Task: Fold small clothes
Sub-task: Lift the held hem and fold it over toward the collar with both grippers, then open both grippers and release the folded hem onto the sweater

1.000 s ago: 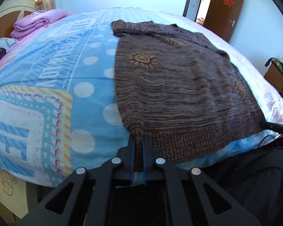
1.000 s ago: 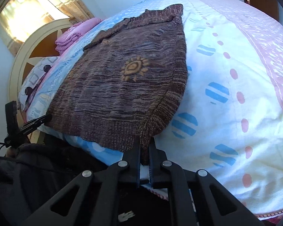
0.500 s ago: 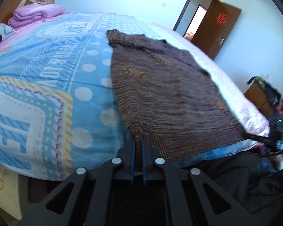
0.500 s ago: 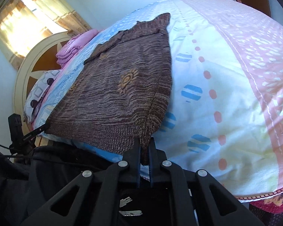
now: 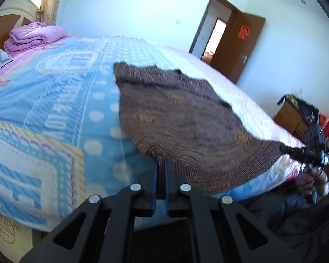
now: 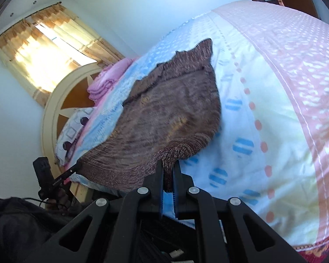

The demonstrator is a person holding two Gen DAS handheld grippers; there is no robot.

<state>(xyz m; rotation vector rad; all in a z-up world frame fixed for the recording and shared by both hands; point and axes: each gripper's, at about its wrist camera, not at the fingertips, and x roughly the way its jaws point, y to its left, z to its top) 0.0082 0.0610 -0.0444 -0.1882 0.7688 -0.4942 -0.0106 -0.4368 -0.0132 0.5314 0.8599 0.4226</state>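
Note:
A brown knitted sweater (image 5: 186, 118) with small orange motifs lies spread on the bed, its near hem lifted off the cover. My left gripper (image 5: 161, 161) is shut on the hem's left corner. My right gripper (image 6: 168, 164) is shut on the hem's right corner of the same sweater (image 6: 171, 107). Each gripper shows in the other's view: the right gripper (image 5: 284, 148) at the far right, the left gripper (image 6: 77, 165) at the lower left. The collar end still rests on the bed.
The bed cover (image 5: 54, 114) is blue, white and pink with dots and lettering. A folded pink quilt (image 5: 35, 36) and a pillow (image 6: 74, 118) lie by the headboard (image 6: 54, 109). A wooden door (image 5: 241, 43) stands open; a cluttered cabinet (image 5: 296, 114) is at right.
Both grippers have risen with the hem corners, lifting the sweater's near edge off the bed and bunching it toward the collar. Both views tilted up to show more of the room.

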